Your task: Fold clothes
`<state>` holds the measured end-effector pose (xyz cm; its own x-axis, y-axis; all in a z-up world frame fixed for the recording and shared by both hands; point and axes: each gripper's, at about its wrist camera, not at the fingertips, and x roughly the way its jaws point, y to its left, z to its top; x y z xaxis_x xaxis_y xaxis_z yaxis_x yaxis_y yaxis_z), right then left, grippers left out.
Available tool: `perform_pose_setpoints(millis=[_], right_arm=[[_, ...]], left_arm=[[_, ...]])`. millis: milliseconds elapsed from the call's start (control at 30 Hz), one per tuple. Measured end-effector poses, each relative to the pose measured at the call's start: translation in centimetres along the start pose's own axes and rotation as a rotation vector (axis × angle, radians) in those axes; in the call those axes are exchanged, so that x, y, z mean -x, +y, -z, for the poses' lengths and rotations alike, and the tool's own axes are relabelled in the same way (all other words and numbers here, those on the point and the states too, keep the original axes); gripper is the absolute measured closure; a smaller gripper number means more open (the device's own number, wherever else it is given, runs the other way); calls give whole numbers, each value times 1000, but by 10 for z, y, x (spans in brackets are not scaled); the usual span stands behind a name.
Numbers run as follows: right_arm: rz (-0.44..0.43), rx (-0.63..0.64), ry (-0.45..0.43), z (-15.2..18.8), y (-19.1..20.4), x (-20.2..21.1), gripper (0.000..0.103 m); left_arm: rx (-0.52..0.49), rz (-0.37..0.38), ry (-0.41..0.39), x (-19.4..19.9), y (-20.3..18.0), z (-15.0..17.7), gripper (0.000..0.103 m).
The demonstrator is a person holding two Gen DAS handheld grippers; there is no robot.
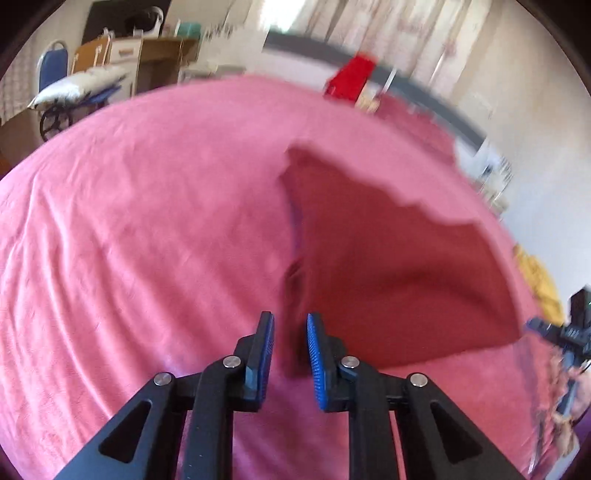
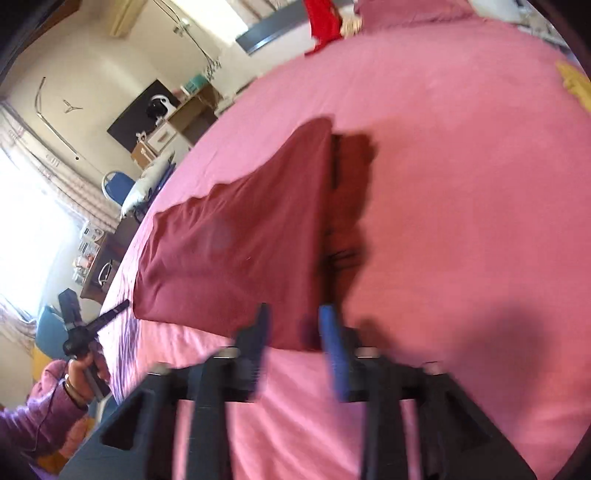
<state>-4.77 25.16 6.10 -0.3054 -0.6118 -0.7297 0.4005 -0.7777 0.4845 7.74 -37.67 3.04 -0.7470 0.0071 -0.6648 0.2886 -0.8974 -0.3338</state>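
Note:
A dark maroon garment (image 1: 388,258) (image 2: 240,240) hangs stretched above a pink bed sheet (image 1: 147,221) (image 2: 461,184) and casts a shadow on it. My left gripper (image 1: 290,350) pinches a bunched edge of the garment between its blue pads. In the left wrist view the right gripper (image 1: 554,330) sits at the garment's far right corner. My right gripper (image 2: 295,332), blurred, has the garment's lower edge between its fingers. In the right wrist view the left gripper (image 2: 122,306) meets the garment's left corner, held by a hand in a purple sleeve (image 2: 48,398).
A red item (image 1: 351,79) (image 2: 323,22) lies at the bed's far edge. A yellow cloth (image 1: 539,280) (image 2: 576,85) lies at the side. Beyond the bed stand a blue chair (image 1: 55,62) with a pillow (image 1: 77,88), wooden furniture (image 1: 162,55) and curtains.

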Motion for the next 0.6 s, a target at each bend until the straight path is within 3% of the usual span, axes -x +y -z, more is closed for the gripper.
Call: perform_pose_setpoints(millis=[33, 200, 333, 433, 600], right_arm=[[-5, 9, -10, 2, -8, 11, 44], [-39, 79, -29, 7, -38, 50, 44], [-93, 191, 36, 1, -43, 41, 44], [-134, 274, 86, -4, -47, 34, 44], [-201, 413, 168, -12, -54, 24, 50]], left_arm=[[-17, 37, -33, 1, -15, -4, 85], [-267, 251, 29, -55, -142, -20, 83], [-505, 314, 103, -107, -234, -10, 83], [-529, 314, 147, -140, -259, -9, 83], [-377, 325, 199, -172, -235, -5, 84]])
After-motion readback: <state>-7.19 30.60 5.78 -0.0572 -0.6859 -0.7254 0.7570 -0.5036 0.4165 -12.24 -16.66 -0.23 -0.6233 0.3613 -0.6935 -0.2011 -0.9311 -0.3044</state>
